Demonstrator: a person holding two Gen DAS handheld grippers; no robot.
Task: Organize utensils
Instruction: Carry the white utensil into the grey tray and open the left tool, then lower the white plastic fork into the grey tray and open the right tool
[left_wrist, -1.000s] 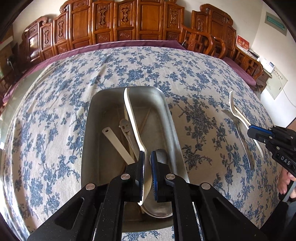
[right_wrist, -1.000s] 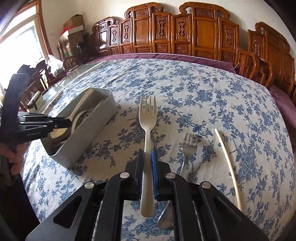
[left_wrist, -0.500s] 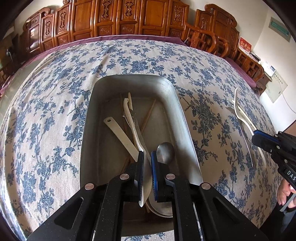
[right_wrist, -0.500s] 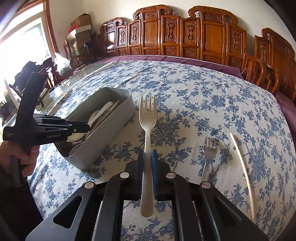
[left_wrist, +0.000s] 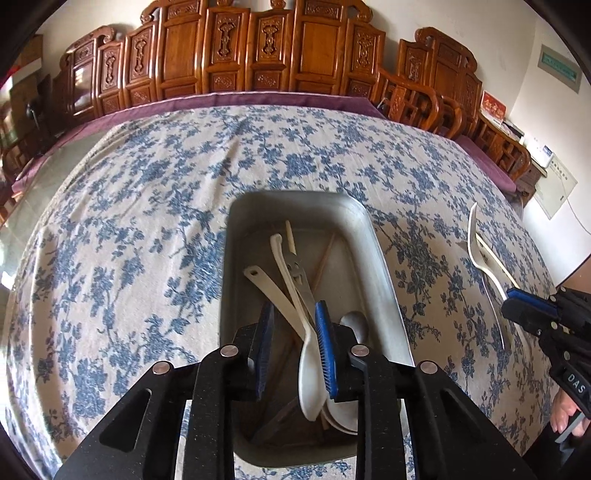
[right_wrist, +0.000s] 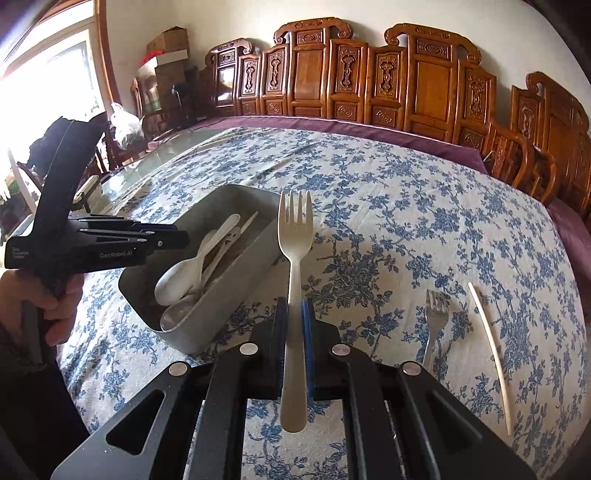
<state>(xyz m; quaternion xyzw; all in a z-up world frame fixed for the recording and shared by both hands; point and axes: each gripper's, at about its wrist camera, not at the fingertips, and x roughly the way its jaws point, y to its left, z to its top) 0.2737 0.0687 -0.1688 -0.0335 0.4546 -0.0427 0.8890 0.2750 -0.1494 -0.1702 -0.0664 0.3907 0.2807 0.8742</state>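
A grey metal tray (left_wrist: 384, 280) lies on the flowered tablecloth and holds several utensils, among them a white spoon (left_wrist: 308, 384). My left gripper (left_wrist: 295, 347) hangs open over the tray's near end, with the white spoon lying loose between its fingers. The tray also shows in the right wrist view (right_wrist: 221, 306). My right gripper (right_wrist: 294, 339) is shut on a cream plastic fork (right_wrist: 294, 258), held above the cloth just right of the tray. The left gripper shows in that view (right_wrist: 177, 236) too.
A metal fork (right_wrist: 434, 325) and a white chopstick (right_wrist: 491, 354) lie on the cloth to the right of my right gripper. Carved wooden chairs (right_wrist: 369, 81) line the far side of the table. The table's glass edge (right_wrist: 147, 170) shows at the left.
My left gripper has opened and let the white spoon drop into the tray. My right gripper has carried the cream fork closer to the tray.
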